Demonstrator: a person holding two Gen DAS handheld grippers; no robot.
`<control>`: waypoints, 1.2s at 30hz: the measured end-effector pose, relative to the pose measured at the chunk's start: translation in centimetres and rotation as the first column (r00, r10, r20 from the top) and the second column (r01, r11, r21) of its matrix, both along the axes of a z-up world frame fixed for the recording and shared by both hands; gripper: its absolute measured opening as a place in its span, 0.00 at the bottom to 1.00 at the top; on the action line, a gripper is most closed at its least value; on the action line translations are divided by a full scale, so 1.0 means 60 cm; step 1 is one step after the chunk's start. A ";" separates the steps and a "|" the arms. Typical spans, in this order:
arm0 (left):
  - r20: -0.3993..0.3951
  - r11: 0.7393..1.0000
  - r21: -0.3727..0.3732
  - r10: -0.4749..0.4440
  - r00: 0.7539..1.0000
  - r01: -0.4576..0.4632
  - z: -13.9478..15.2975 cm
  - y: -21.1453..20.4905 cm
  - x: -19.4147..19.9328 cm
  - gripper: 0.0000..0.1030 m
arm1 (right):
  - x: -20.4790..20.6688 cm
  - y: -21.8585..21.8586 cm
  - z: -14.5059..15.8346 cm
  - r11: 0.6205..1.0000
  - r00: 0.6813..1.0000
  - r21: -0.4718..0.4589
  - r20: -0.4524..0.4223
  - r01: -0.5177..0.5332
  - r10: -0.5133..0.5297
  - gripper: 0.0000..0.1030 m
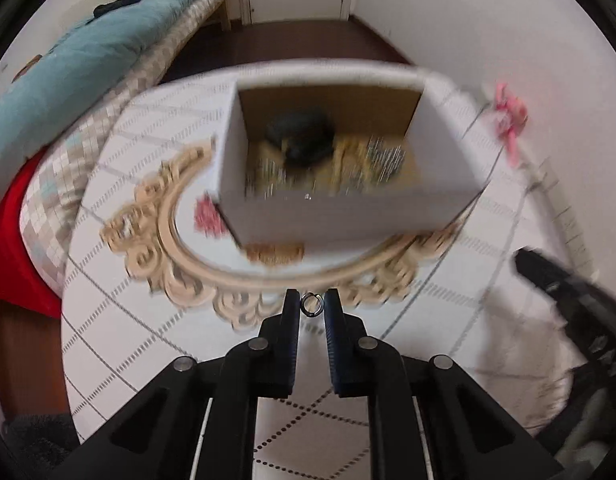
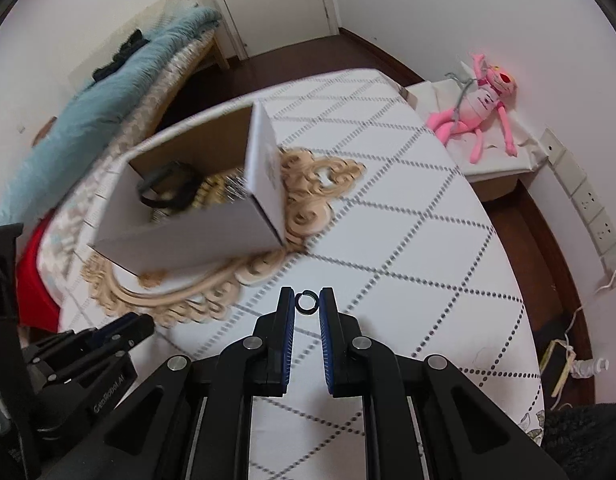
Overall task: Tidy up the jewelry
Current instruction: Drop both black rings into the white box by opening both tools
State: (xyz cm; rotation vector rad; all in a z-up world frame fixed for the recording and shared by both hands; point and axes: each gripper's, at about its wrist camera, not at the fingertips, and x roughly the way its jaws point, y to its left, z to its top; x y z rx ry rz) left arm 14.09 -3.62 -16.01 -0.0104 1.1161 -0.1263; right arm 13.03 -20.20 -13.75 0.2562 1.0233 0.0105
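Low in the centre of the left wrist view, the left gripper point(image 1: 312, 305) has its blue-padded jaws nearly together, pinching a small silver metal ring point(image 1: 311, 304) at their tips. In the right wrist view, the right gripper point(image 2: 307, 303) is likewise almost closed, clamping a small dark metal ring point(image 2: 306, 303) at the same low-centre spot. Both hang above a round table with a white cloth crossed by dotted grey diamonds point(image 2: 408, 240). An open white cardboard box point(image 1: 340, 216), blurred, fills the middle of the left view, resting on an oval mirror with a carved cream frame point(image 1: 156, 248); inside lie dark and gold jewellery pieces point(image 1: 304, 140), too smeared to tell apart. A pink plush toy point(image 2: 480, 108) lies at upper right of the right view.
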 end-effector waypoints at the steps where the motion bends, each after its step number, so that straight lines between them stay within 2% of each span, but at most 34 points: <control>1: 0.015 1.000 -0.025 -0.004 1.000 0.004 0.025 0.003 0.010 0.09 | 0.007 0.005 0.014 1.000 1.000 0.012 0.011 -0.015 0.015 0.13; 5: 0.025 0.997 -0.072 -0.010 1.000 0.012 0.075 0.009 0.066 0.10 | 0.059 0.023 0.059 0.995 0.996 0.058 0.036 -0.083 0.081 0.13; 9: -0.023 0.999 -0.040 -0.017 1.000 0.016 0.075 0.020 0.134 0.10 | 0.140 0.041 0.081 0.989 0.990 0.043 0.024 -0.142 0.141 0.13; 13: -0.052 1.000 0.004 0.022 0.998 -0.022 0.071 0.029 0.170 0.14 | 0.221 0.056 0.072 0.981 0.979 0.000 -0.055 -0.195 0.195 0.13; 15: -0.077 0.999 0.031 0.045 0.996 -0.043 0.068 0.036 0.187 0.21 | 0.248 0.060 0.063 0.979 0.975 -0.021 -0.099 -0.204 0.201 0.13; 16: -0.082 0.998 0.037 0.054 0.995 -0.051 0.067 0.042 0.190 0.33 | 0.261 0.064 0.058 0.976 0.970 -0.036 -0.124 -0.216 0.210 0.14; 17: -0.077 0.997 0.038 0.065 0.995 -0.062 0.069 0.048 0.195 0.51 | 0.269 0.063 0.055 0.975 0.968 -0.046 -0.140 -0.217 0.209 0.14; 19: -0.055 0.996 0.042 0.083 0.995 -0.080 0.075 0.057 0.195 0.73 | 0.279 0.060 0.055 0.976 0.967 -0.054 -0.155 -0.212 0.201 0.22; 21: -0.046 0.995 0.045 0.094 0.995 -0.092 0.080 0.063 0.194 0.73 | 0.281 0.054 0.060 0.978 0.971 -0.064 -0.151 -0.199 0.187 0.49; 24: -0.052 0.994 0.050 0.105 0.993 -0.102 0.079 0.068 0.192 0.75 | 0.273 0.044 0.069 0.981 0.975 -0.072 -0.145 -0.182 0.171 0.51; 26: -0.056 0.992 0.062 0.113 0.992 -0.109 0.077 0.069 0.187 0.95 | 0.265 0.041 0.074 0.981 0.977 -0.084 -0.139 -0.174 0.161 0.51; 28: -0.052 0.991 0.066 0.119 0.992 -0.115 0.073 0.072 0.179 0.97 | 0.252 0.039 0.077 0.979 0.979 -0.120 -0.139 -0.163 0.146 0.51; 29: -0.045 0.990 0.078 0.122 0.992 -0.118 0.071 0.072 0.172 0.98 | 0.247 0.041 0.078 0.978 0.980 -0.135 -0.138 -0.160 0.141 0.56; 32: -0.029 0.987 0.109 0.122 0.992 -0.118 0.061 0.071 0.154 1.00 | 0.225 0.046 0.075 0.966 0.981 -0.206 -0.145 -0.156 0.127 0.89; 33: -0.023 0.986 0.119 0.123 0.992 -0.119 0.057 0.072 0.148 1.00 | 0.217 0.048 0.072 0.963 0.981 -0.217 -0.150 -0.156 0.125 0.94; 35: -0.025 0.984 0.129 0.128 0.991 -0.124 0.048 0.073 0.137 1.00 | 0.206 0.051 0.065 0.958 0.979 -0.241 -0.166 -0.158 0.120 0.96; 36: -0.032 0.983 0.128 0.135 0.990 -0.130 0.044 0.075 0.131 1.00 | 0.201 0.052 0.061 0.955 0.978 -0.249 -0.174 -0.159 0.117 0.99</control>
